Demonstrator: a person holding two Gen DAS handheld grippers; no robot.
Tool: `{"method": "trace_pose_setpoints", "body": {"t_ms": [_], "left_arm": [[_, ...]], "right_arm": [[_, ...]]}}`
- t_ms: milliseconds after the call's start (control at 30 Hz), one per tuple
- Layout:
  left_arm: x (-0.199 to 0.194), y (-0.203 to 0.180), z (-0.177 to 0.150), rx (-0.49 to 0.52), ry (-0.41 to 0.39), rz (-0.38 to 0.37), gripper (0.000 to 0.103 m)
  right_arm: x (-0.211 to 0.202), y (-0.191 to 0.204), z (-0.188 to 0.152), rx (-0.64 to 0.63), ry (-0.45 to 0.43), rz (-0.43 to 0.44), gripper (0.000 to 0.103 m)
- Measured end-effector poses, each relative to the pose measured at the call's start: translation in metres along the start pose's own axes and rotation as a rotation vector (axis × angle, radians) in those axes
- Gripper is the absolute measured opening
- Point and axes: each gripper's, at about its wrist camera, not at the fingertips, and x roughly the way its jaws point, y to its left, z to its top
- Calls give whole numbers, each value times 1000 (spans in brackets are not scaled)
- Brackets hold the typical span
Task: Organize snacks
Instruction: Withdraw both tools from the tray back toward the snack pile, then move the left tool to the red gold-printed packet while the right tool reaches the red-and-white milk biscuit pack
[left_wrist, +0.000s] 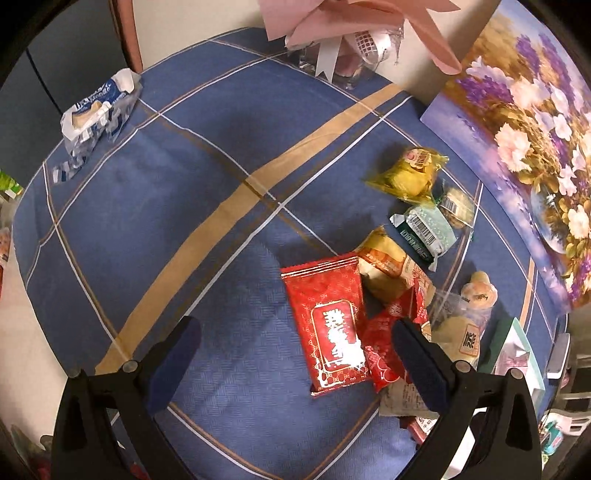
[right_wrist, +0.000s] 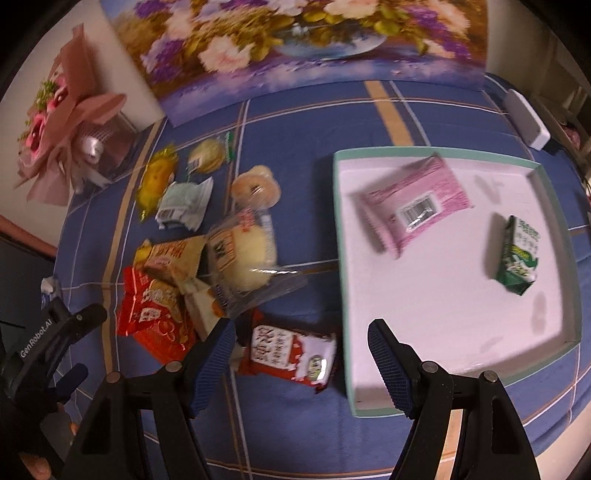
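The box (right_wrist: 554, 221) holds 2 snacks: 1 pink pack (right_wrist: 417, 203) and 1 green pack (right_wrist: 517, 254). About 9 more snacks (right_wrist: 240, 254) lie in 1 pile on the blue cloth (right_wrist: 295, 424).

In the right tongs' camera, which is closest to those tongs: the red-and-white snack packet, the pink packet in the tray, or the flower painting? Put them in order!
From the right tongs:
1. Red-and-white packet, on the cloth between the tips.
2. Pink packet, inside the tray.
3. Flower painting, propped at the back.
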Motion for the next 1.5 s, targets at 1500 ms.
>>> {"method": "trace_pose_setpoints", "body": {"t_ms": [1500], "left_arm": [[87, -15, -3, -22, 196, 2, 102]], "right_arm": [[57, 9, 1, -20, 121, 18, 78]]}}
